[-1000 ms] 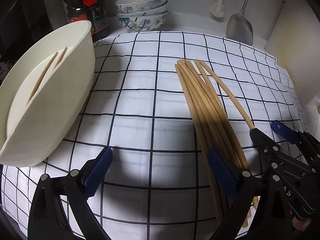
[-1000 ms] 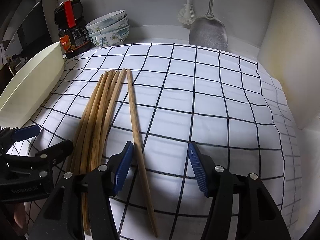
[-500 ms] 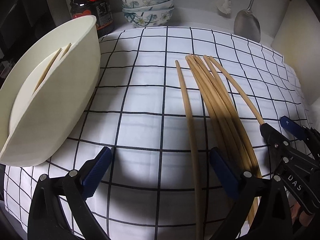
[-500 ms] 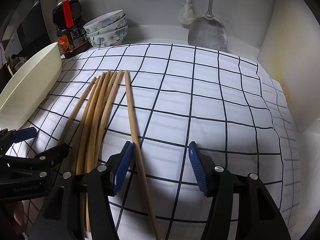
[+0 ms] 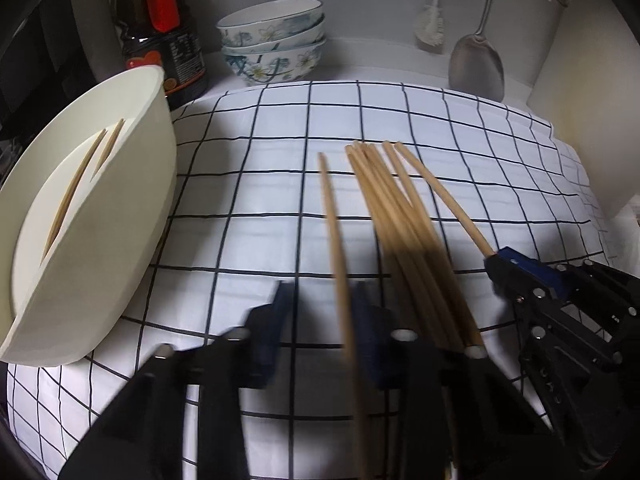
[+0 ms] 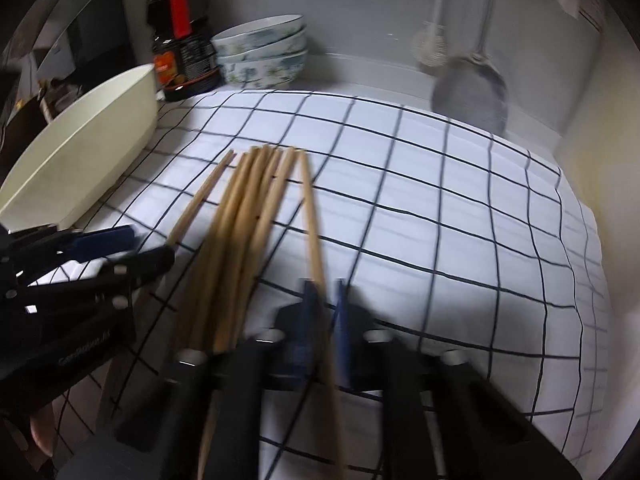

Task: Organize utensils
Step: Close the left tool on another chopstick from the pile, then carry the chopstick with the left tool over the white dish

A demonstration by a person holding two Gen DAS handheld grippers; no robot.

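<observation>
Both grippers close on separate chopsticks over a checked cloth, the landmark for this kitchen corner. Nearest the lens, the left gripper has its 2 blue pads drawn in around the single chopstick that lies apart on the left side of the bundle; motion blur leaves it unclear whether the pads are actually pinching it. In the right wrist view, the right gripper stands nearly together on the outermost stick at the bundle's right edge, the stick running between its pads, though the blur there also hides whether the grip is firm. Every chopstick has its long axis pointing away from the grippers toward the back of the cloth, so each tool meets its stick near the close end, in line with its fingers. The cream bin, already holding 2 sticks, sits tilted at the cloth's left edge, nearer the left gripper, so that arm likely has the shorter carry. Behind the cloth stand a dark sauce bottle and stacked floral bowls; a metal spatula and a brush hang at the back wall.
</observation>
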